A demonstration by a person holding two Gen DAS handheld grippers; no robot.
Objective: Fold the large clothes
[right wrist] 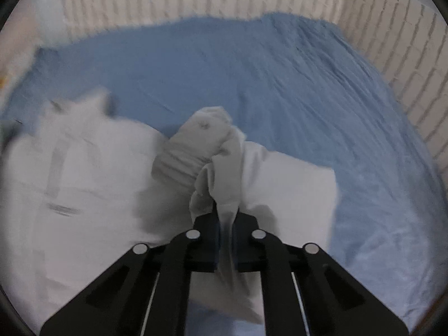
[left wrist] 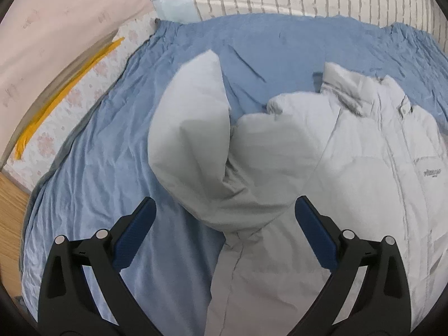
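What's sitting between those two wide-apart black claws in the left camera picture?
In the left wrist view, the open left tool has a puffy sleeve of the pale grey jacket bulging up between its fingers, untouched by either pad, with blue bedsheet beneath.

Left gripper (left wrist: 225,218) pointed steeply downward, jaws spread wide, blue pads (left wrist: 134,238) facing each other from far apart, nothing pinched between them. Both black finger arms with silver pivot pins showed at bottom of left wrist view. Right gripper (right wrist: 227,218) also angled steeply down, jaws nearly together, clamped on a bunched fold of the pale grey jacket (right wrist: 218,151), cloth trailing out between its fingers (right wrist: 205,232). Right wrist view was motion-blurred. No hand or sleeve visible in either view.
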